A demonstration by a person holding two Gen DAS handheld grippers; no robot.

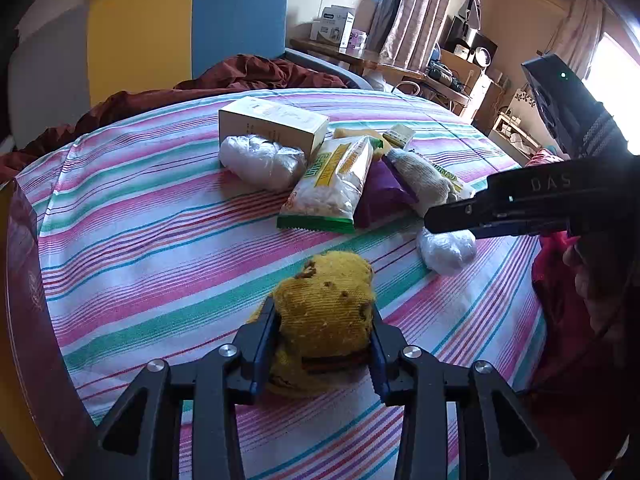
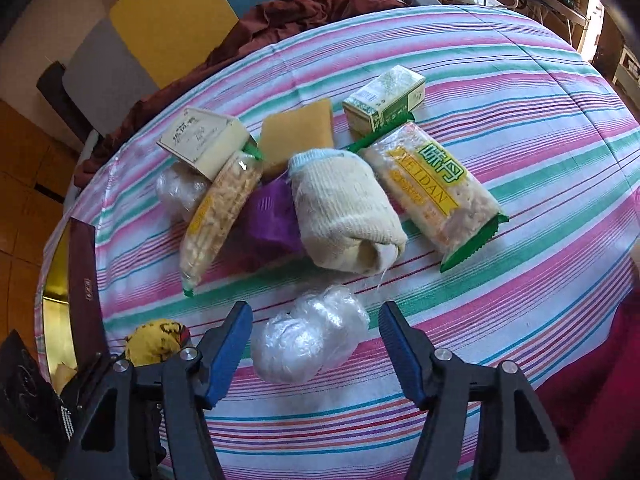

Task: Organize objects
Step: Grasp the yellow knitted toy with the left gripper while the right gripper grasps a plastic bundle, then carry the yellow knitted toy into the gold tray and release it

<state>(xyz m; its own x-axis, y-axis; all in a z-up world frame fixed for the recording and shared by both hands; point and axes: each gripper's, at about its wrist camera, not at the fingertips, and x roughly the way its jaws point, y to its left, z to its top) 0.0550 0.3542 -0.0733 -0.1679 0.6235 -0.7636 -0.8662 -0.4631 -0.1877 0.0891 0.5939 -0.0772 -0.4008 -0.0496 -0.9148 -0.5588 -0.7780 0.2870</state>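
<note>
The yellow sock [image 1: 326, 312] is clamped between the left gripper [image 1: 324, 344] pads. The plastic wad [image 2: 308, 340] lies between the right gripper's [image 2: 316, 344] open jaws — untouched, just ahead, near the sheet's [image 2: 520, 120] edge.

This was a lived-in room of a home, a bedroom or sitting room. A striped cloth [image 1: 160, 216] in pink, green and white covered the work surface. Behind the cloth lay a rumpled dark red blanket [image 1: 256, 74] against a seat with yellow and blue padded panels [image 1: 188, 28]. Beyond the cloth's far right corner stood a cluttered wooden desk [image 1: 360, 58] bearing cardboard boxes [image 1: 332, 28], with patterned curtains [image 1: 416, 8] over a bright window behind it.
</note>
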